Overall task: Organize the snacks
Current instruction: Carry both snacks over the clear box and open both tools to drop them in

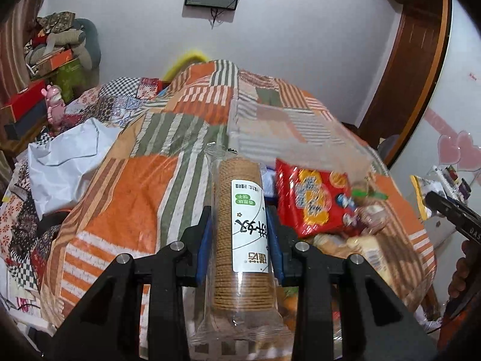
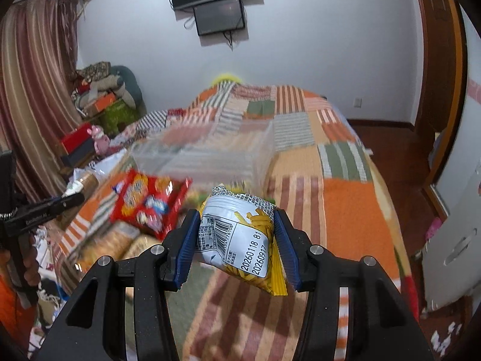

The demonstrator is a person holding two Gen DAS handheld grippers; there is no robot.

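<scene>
Biscuit sleeve (image 1: pixel 240 228) left, fries packet (image 2: pixel 240 237) right

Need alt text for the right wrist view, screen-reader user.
The right gripper clamps a yellow-and-white fries snack packet above a patchwork bedspread. Ahead lie a clear plastic bin and a red cracker bag; the left gripper shows at the left edge.

Snack pile (image 2: pixel 144 210) crowds the clear bin (image 2: pixel 207 153); quilt (image 2: pixel 345 210) rightward lies open.
</scene>
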